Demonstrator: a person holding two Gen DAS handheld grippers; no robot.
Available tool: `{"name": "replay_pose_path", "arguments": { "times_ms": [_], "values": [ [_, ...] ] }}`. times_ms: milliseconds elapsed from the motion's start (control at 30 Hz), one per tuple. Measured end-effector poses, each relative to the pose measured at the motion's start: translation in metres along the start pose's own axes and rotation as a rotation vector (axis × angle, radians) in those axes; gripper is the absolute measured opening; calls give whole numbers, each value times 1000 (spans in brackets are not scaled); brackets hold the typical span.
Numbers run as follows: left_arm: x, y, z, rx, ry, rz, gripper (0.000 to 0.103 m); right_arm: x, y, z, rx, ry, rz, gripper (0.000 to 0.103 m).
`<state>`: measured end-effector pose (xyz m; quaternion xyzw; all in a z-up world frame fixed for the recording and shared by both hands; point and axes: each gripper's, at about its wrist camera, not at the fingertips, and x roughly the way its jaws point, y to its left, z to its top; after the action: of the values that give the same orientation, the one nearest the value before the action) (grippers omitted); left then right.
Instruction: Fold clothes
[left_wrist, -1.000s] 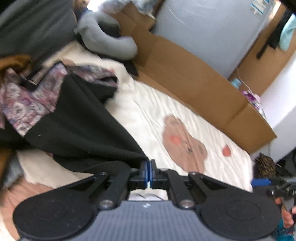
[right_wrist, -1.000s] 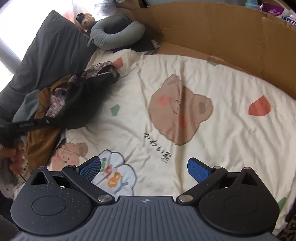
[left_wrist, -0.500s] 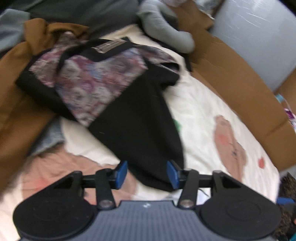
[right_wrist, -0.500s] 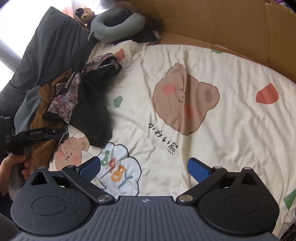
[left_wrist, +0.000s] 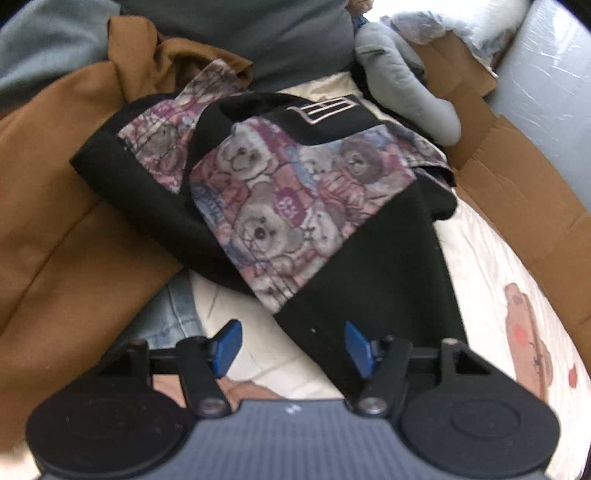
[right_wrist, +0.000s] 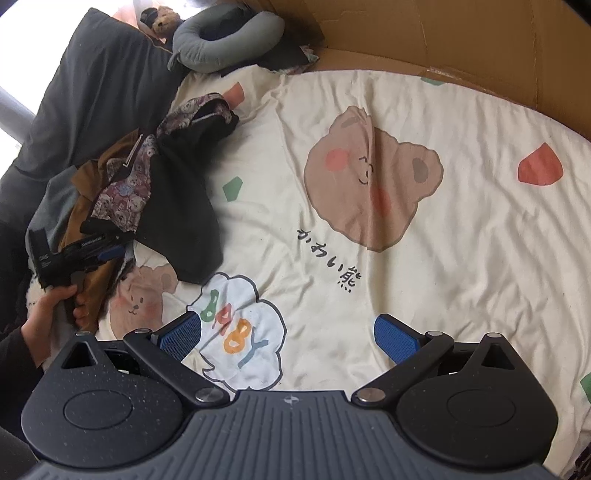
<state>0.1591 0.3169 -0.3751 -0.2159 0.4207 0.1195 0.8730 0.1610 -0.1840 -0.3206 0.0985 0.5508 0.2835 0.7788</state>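
Note:
A black garment with a purple bear-print panel (left_wrist: 295, 206) lies crumpled on the cream bedsheet (left_wrist: 480, 258), partly over a brown garment (left_wrist: 66, 192). My left gripper (left_wrist: 291, 345) is open and empty, just in front of the black hem. The same garment (right_wrist: 173, 192) shows at the left of the right wrist view, with the left gripper (right_wrist: 107, 251) beside it. My right gripper (right_wrist: 288, 334) is open and empty above the bear-print sheet (right_wrist: 461, 258).
A pile of brown and grey-blue clothes (right_wrist: 70, 199) lies at the bed's left. A dark grey pillow (right_wrist: 92, 96) and a grey neck pillow (right_wrist: 221, 37) sit at the head. Cardboard (right_wrist: 443, 44) lines the far side.
My left gripper opened and let go of the black garment, which dropped onto the bed by the pile. The left gripper drew back toward the clothes. The right gripper stayed open.

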Motion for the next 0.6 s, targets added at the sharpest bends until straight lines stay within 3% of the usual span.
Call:
{"name": "replay_pose_path", "arguments": {
  "times_ms": [167,300,400,600],
  "values": [
    [15,2,2,3,-34,-33,64,6,-2,-1,6,14,-13,103],
    [16,3,2,-3,-44,-45,55,10,1,-1,-10,34,-25,103],
    [7,0,-1,0,-78,-64,54,12,4,-1,-22,41,-31,103],
    [-7,-15,-7,58,-123,-70,35,17,8,2,-28,46,-27,103]
  ]
}}
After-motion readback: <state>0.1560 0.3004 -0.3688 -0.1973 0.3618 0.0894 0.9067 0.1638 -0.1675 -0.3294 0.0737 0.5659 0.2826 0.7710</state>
